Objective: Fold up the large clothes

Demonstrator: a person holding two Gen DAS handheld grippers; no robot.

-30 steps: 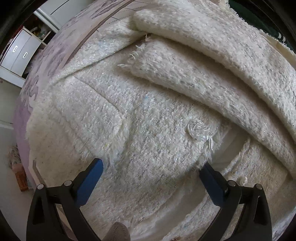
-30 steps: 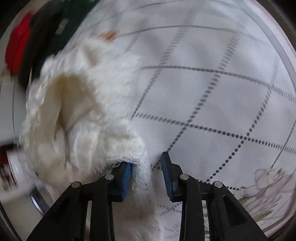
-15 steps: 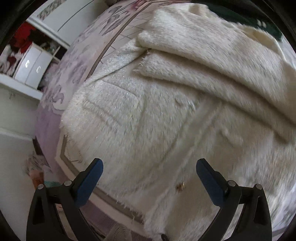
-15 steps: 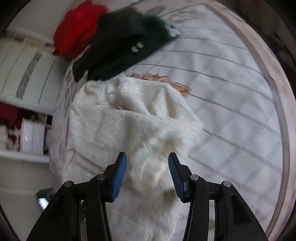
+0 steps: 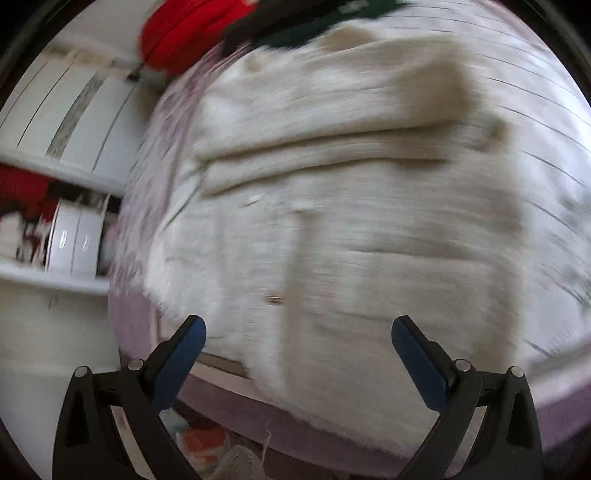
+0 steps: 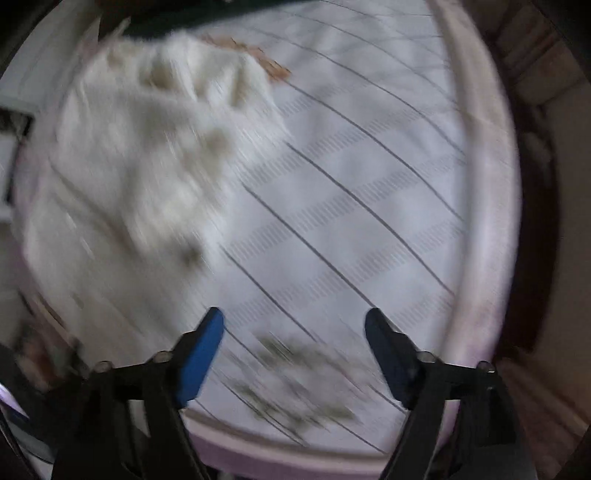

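Note:
A cream fuzzy jacket (image 5: 351, 206) lies on the bed with a sleeve folded across its upper part; the left wrist view is motion-blurred. My left gripper (image 5: 295, 343) is open and empty, held above the jacket's near hem at the bed edge. In the right wrist view the jacket (image 6: 147, 166) lies at the left on the white quilted bedspread (image 6: 369, 184). My right gripper (image 6: 295, 332) is open and empty, over bare bedspread to the right of the jacket.
A red garment (image 5: 192, 29) and a dark green garment (image 5: 332, 22) lie at the far end of the bed. White cabinets and shelves (image 5: 74, 147) stand to the left. The bed's lilac border (image 6: 480, 184) runs along the right, with dark floor beyond.
Both grippers have pulled back and up from the jacket. My right gripper let go of the cream fabric and opened wide. The left gripper stayed open.

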